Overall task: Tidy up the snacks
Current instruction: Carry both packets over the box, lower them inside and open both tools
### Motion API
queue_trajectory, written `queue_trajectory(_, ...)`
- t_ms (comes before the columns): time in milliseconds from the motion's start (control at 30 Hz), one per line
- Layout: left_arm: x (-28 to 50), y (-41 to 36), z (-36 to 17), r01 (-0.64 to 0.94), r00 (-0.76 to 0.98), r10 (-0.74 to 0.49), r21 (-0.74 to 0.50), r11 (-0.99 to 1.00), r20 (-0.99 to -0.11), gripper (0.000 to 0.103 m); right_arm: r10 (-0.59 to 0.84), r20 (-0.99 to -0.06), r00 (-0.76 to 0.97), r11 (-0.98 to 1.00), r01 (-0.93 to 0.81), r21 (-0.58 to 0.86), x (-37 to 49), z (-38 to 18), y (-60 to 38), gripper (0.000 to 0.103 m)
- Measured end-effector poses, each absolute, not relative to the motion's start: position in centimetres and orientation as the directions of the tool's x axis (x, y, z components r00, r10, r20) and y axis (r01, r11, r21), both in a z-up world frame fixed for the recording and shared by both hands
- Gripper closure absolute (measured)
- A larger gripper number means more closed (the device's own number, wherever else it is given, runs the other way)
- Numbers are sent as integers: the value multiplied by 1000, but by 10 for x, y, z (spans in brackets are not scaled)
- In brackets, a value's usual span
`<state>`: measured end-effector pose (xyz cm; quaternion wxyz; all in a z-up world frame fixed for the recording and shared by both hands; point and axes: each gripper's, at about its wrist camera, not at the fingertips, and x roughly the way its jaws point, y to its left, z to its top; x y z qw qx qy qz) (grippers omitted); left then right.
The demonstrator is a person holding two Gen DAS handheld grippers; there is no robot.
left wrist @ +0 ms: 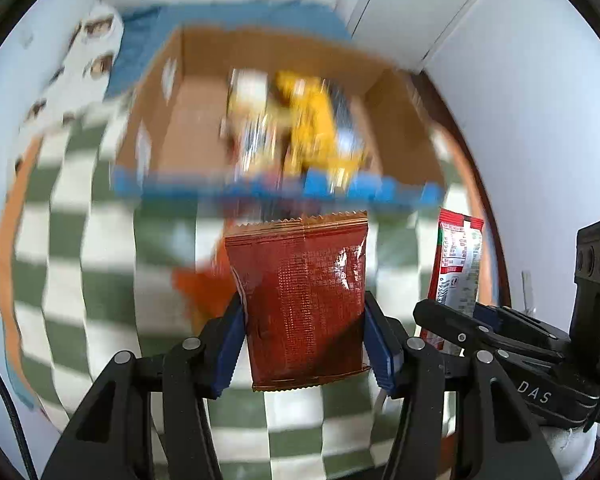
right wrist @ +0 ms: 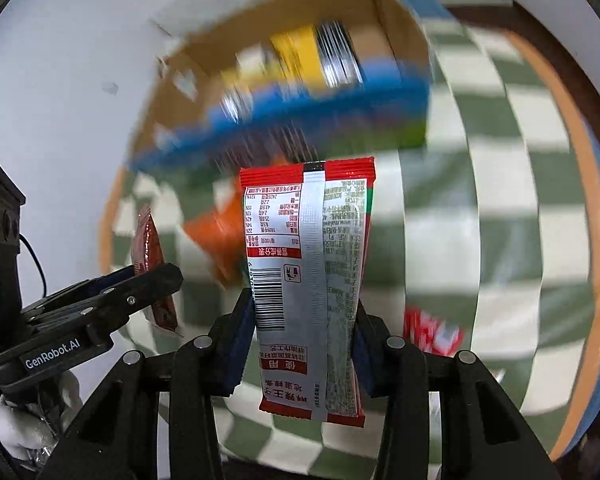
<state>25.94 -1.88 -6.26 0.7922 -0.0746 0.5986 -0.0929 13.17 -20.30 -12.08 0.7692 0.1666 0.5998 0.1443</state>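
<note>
"GenRobot.AI" on left gripper (right wrist: 156, 280)

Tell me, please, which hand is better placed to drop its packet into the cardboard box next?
Probably left: its tongs hold the brown packet squarely facing the box; the right tongs see it off-centre.

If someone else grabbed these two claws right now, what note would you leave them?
Left claw: shut on a dark red snack packet.
Right claw: shut on a red-and-silver snack packet.
Both packets are lifted above the checkered cloth.
Done: several snacks already lie in the cardboard box.
Left: box these two, then the orange packet and the red one on the cloth.
</note>
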Motion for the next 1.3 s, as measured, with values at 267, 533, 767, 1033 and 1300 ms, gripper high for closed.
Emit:
queue_trajectory(267,393,-15,-61,45,274,-136,-129,991,-952,51,361,-875,323,931,-65,360,280,-77,-182,57)
queue_trajectory(533,503,17,-137,-19,112,-36,-38,999,-993,51,210,-955,211,978,-40,207,416,-126,-181,57)
queue_trajectory(767,533,37,-174,-60,49,-1,-4,998,-999,43,166,-972,165,986,-2,168,467,-163,-186,53)
queue_trajectory(1033,541,41,-181,-56,65,-7,-10,998,-998,15,150,-979,139,989,-2,151,480,-185,-179,8)
queue_trajectory(1300,510,29,-172,-57,122,-9,-16,998,-992,15,112,-979,171,994,-11,112,471,-183,-171,7)
